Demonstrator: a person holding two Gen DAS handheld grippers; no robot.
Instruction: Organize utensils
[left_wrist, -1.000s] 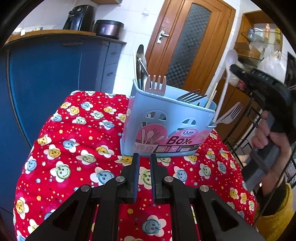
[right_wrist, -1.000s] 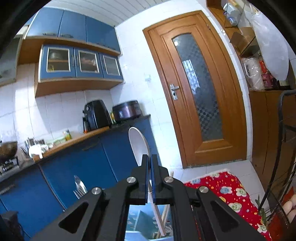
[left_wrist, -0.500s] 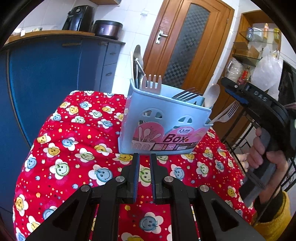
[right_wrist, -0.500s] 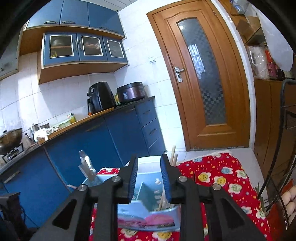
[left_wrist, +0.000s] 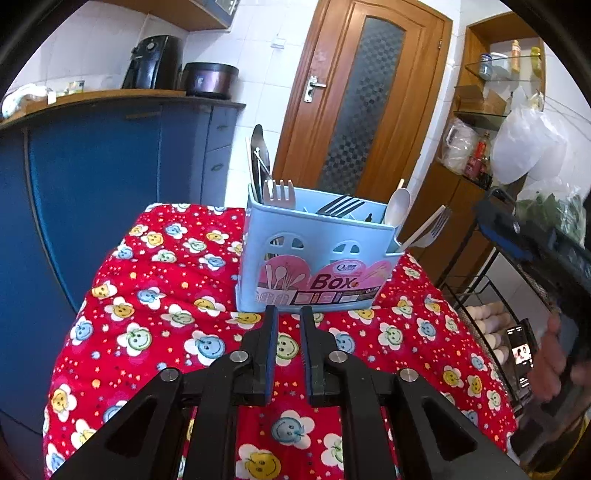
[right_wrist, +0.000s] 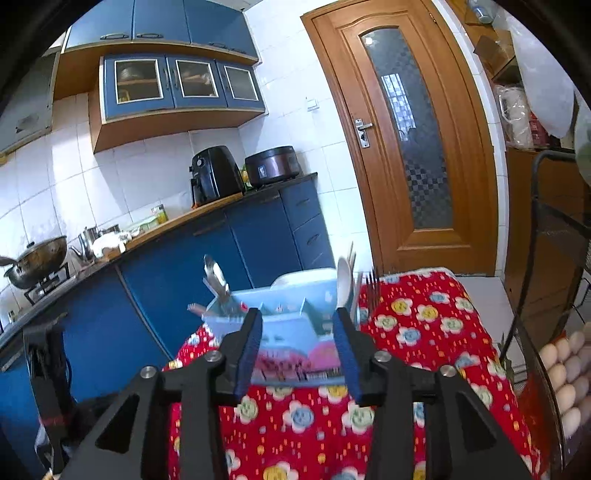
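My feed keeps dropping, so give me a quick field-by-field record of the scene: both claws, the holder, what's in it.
left claw: narrow gap, holding nothing, low over the tablecloth
right claw: wide open, empty, facing the holder
holder: blue plastic box, upright on the tablecloth
white spoon: standing in the holder's right end
forks: in the holder, tines up
loose utensils on cloth: none visible
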